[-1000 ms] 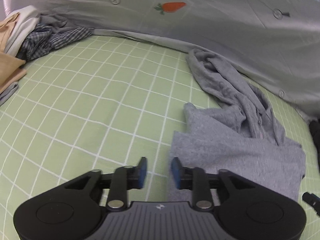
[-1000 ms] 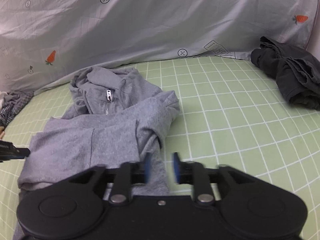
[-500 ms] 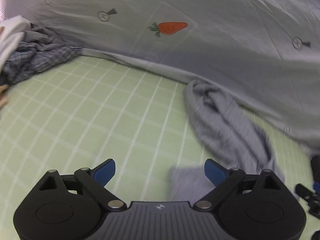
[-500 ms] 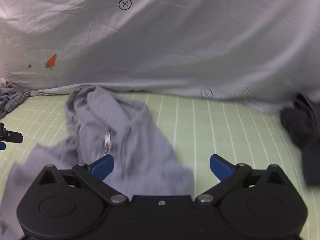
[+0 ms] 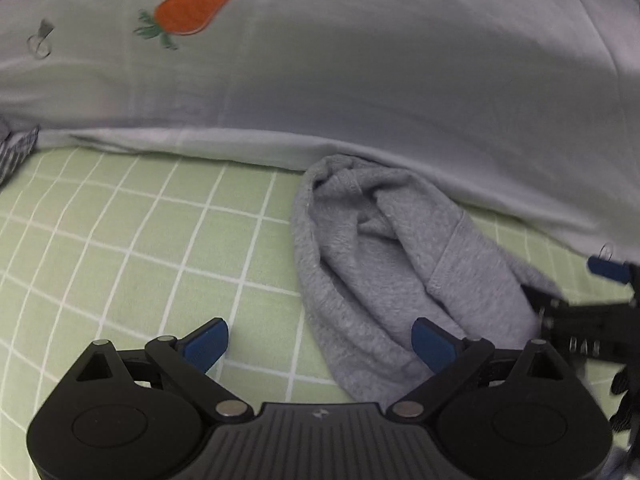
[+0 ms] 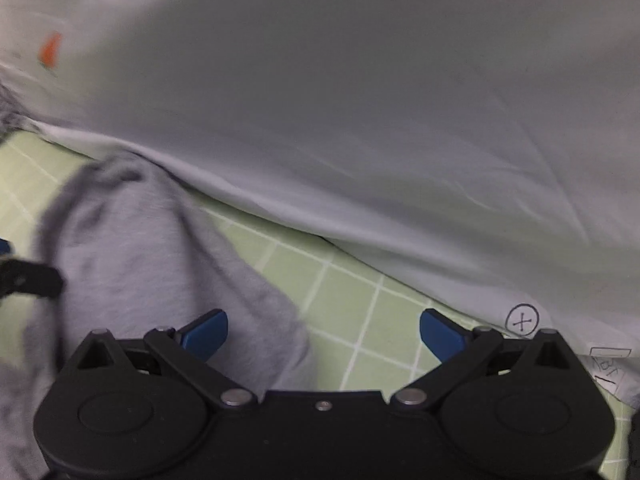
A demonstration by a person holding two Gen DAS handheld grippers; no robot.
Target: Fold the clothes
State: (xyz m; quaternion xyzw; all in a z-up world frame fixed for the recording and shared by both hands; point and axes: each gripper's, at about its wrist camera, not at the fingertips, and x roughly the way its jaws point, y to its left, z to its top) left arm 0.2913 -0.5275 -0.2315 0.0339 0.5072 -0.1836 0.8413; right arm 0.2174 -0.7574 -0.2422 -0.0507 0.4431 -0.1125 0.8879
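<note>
A grey hoodie lies crumpled on the green checked bedsheet, its hood (image 5: 372, 240) bunched against the pale quilt. In the left wrist view my left gripper (image 5: 318, 344) is open above the hood's left edge, which lies between its blue pads (image 5: 204, 344) untouched. The right gripper's black finger with a blue pad (image 5: 608, 268) enters at the right edge. In the blurred right wrist view my right gripper (image 6: 324, 332) is open over the hood's right edge (image 6: 160, 264), pads clear of the cloth. The left gripper's finger (image 6: 28, 280) shows at the left.
A pale grey quilt (image 5: 360, 80) with a carrot print (image 5: 196, 6) rises right behind the hood and fills the upper half of both views. A checked garment (image 5: 14, 148) peeks in at the far left. Green checked sheet (image 5: 120, 248) spreads left of the hood.
Both grippers went from nearly shut to wide open and travelled forward from the hoodie's lower body up to its hood by the quilt. The dark clothes pile has left the right view.
</note>
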